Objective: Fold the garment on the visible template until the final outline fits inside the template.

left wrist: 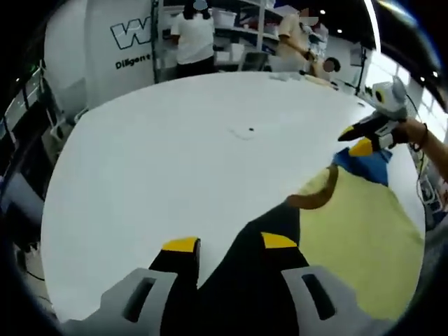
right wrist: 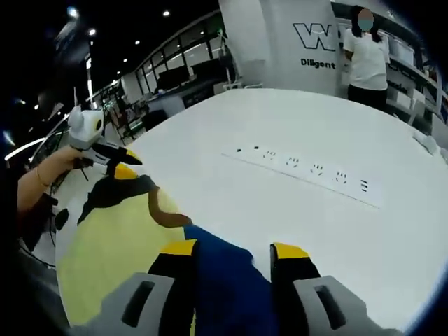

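Observation:
A yellow garment point(left wrist: 357, 231) with a brown collar point(left wrist: 315, 199) lies on the white table point(left wrist: 175, 154). Its black sleeve point(left wrist: 245, 280) rises between the jaws of my left gripper point(left wrist: 229, 243), which is shut on it. Its blue sleeve point(left wrist: 367, 164) lies at the far side, pinched by my right gripper point(left wrist: 360, 140). In the right gripper view the blue sleeve point(right wrist: 227, 287) runs up into my right gripper point(right wrist: 229, 246). The yellow body point(right wrist: 119, 245) spreads to the left, and the black sleeve point(right wrist: 115, 192) hangs from my left gripper point(right wrist: 119, 164).
A row of flush sockets point(right wrist: 315, 168) crosses the white table point(right wrist: 336, 231). A small dark mark point(left wrist: 250, 129) sits mid-table. People stand at shelves point(left wrist: 192, 35) beyond the far edge, beside a white lettered pillar point(right wrist: 308, 42). A hand point(right wrist: 42, 178) holds the left gripper.

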Action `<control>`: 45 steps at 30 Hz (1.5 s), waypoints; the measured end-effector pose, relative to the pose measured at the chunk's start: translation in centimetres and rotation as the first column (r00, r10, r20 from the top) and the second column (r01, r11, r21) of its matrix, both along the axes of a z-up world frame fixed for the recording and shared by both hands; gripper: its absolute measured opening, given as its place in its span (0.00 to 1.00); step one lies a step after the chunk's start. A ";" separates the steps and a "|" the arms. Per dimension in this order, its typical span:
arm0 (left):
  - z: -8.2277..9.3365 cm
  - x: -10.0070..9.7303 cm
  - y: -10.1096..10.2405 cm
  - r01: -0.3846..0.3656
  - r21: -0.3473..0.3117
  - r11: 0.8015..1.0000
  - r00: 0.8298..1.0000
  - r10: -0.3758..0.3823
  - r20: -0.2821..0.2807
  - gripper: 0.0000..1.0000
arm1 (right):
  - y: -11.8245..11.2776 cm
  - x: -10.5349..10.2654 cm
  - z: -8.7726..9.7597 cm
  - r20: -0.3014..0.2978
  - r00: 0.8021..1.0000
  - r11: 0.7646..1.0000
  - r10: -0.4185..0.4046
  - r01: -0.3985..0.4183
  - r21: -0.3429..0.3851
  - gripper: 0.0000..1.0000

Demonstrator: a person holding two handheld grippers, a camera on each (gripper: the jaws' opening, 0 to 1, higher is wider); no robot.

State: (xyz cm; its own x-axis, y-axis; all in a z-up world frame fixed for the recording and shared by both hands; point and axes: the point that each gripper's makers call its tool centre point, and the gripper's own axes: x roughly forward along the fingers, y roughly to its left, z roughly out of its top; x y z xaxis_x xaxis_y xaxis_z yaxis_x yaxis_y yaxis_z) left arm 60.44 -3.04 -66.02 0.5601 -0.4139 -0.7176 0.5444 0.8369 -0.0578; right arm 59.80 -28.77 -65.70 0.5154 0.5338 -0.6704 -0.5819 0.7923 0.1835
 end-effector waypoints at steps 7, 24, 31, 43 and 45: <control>-1.0 -0.4 -0.1 0.007 0.024 1.000 1.000 -0.006 -0.028 0.28 | -0.5 -0.1 -1.7 -0.037 0.999 0.998 0.012 -0.014 -0.061 0.17; -0.4 -1.7 -0.5 0.007 0.029 1.000 0.999 -0.006 -0.051 0.02 | -0.7 -1.6 -1.4 -0.031 0.998 0.995 0.051 -0.054 -0.084 0.00; 2.4 -2.7 -0.6 0.047 0.035 0.998 0.999 -0.048 0.021 0.02 | -1.1 -2.9 1.1 0.009 0.997 0.996 0.080 -0.079 -0.051 0.00; 5.1 -6.4 -1.3 0.164 0.052 0.985 0.972 -0.171 0.161 0.02 | -0.7 -7.5 2.7 0.113 0.969 0.975 0.218 -0.210 -0.075 0.00; 5.3 -6.8 -1.1 0.174 0.032 0.984 0.969 -0.177 0.171 0.02 | -1.0 -8.1 2.8 0.129 0.966 0.974 0.222 -0.213 -0.082 0.00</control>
